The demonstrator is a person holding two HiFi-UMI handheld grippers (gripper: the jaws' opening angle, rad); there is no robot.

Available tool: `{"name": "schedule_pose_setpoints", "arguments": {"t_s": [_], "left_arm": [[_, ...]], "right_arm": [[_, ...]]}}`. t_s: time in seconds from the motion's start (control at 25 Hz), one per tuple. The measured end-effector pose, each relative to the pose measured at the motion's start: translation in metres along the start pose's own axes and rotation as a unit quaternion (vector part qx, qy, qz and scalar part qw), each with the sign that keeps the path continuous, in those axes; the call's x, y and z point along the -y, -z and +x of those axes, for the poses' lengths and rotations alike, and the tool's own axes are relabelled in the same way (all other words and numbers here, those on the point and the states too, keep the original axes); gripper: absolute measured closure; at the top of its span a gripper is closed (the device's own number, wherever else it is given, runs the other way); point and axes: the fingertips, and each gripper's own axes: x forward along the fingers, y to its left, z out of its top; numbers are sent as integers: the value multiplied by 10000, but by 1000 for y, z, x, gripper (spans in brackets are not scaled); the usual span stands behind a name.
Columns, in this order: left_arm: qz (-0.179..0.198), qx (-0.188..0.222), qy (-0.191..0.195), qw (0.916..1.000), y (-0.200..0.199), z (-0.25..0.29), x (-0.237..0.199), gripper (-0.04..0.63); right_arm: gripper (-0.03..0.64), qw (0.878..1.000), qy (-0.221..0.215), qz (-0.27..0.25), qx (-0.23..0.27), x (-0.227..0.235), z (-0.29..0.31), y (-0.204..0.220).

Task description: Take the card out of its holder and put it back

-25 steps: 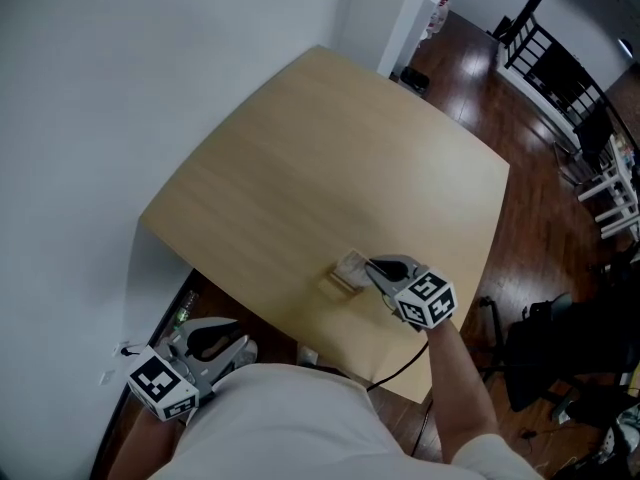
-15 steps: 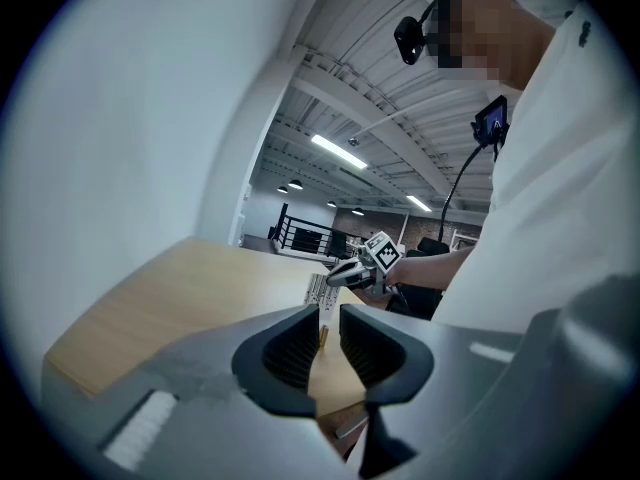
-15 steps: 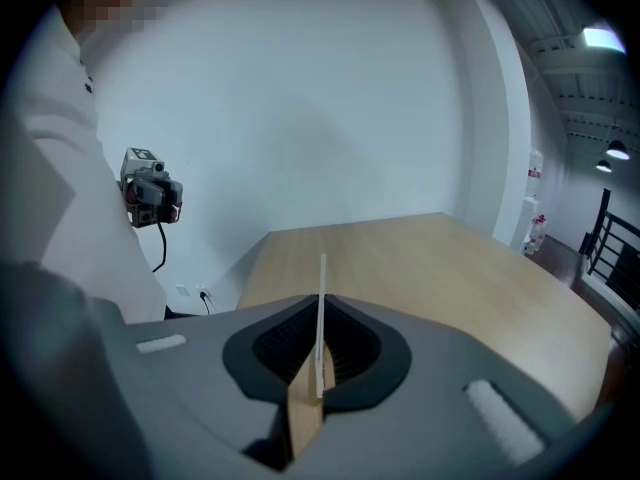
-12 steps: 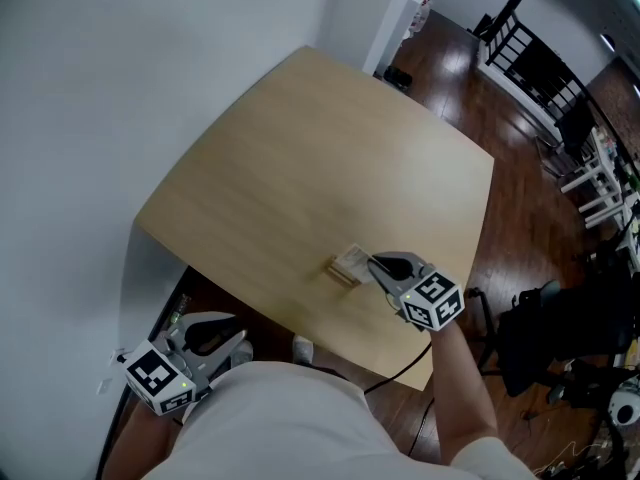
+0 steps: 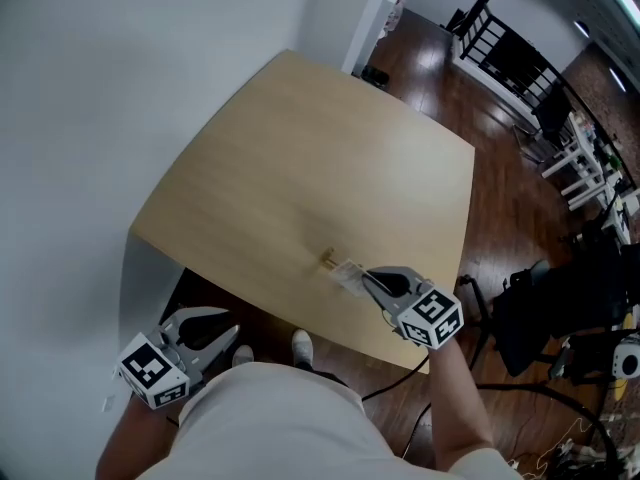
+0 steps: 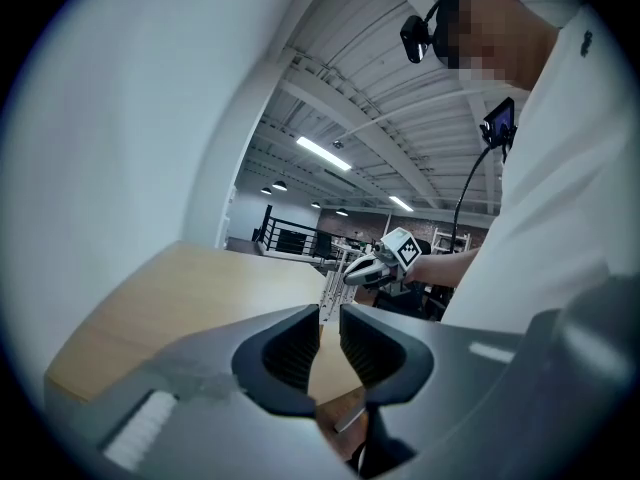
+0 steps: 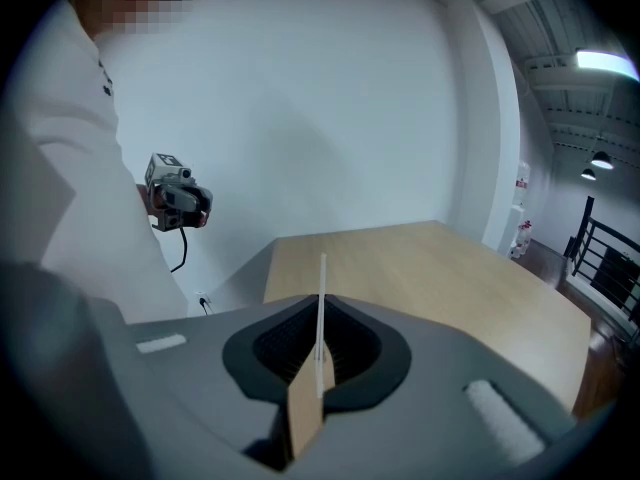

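Note:
In the head view a small wooden card holder sits on the light wooden table near its front edge. My right gripper is just to its right, shut on a pale card held slightly clear of the holder. The right gripper view shows the card edge-on, upright and pinched between the pads. My left gripper hangs below the table's front edge beside my torso, its jaws almost together with nothing between them. From the left gripper view the right gripper shows far off over the table.
A white wall runs along the table's left side. Dark wood floor lies to the right, with a black chair, cables and a black railing farther back. One shoe shows under the table edge.
The card and the right gripper have drawn back toward the near right, so the card now stands apart from the holder. The head camera has shifted. The left gripper has stayed low.

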Motion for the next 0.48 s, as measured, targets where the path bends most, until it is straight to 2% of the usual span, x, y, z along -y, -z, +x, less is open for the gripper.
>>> {"name": "schedule_pose_setpoints", "arguments": {"t_s": [0.48], "left_arm": [[148,-165,543,9983,9,-13,0,523]], "right_arm": [[595,9998,97,161,-3,-84,-20,4]]}}
